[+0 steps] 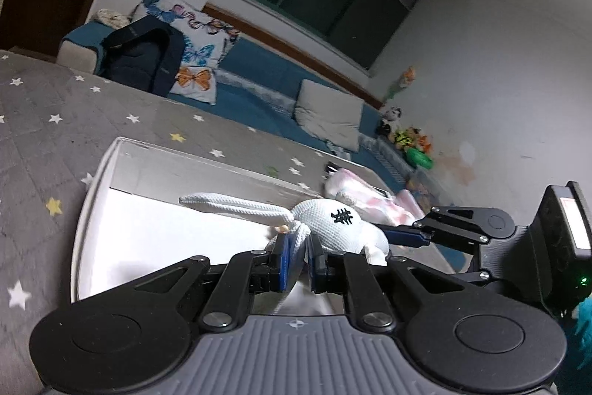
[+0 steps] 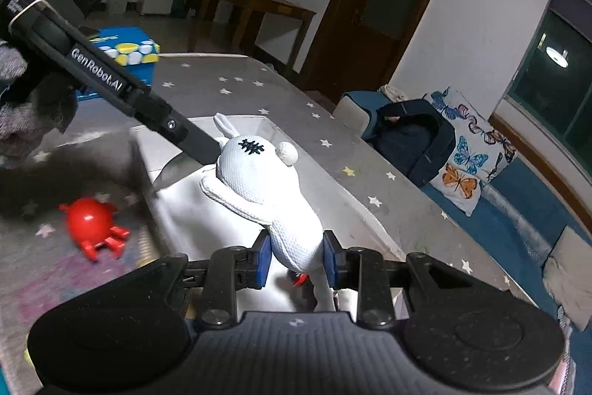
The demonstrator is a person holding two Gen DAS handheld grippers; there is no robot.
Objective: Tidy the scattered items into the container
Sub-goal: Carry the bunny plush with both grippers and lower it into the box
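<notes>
Both grippers, left [image 1: 296,256] and right [image 2: 296,258], clamp one white plush [image 2: 259,180], held over the box [image 1: 92,210]. Box looks empty; red toy [image 2: 92,224] lies outside at left, unpicked.

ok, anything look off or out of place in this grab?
Both grippers hold one white knitted rabbit toy: left gripper pinches a thin limb, right gripper clamps the body end, so it hangs stretched above the clear container. A red toy lies outside on the mat.

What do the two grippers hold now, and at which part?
Both hold the white knitted toy: left gripper pinches a thin limb, right gripper clamps its body's lower end.
</notes>
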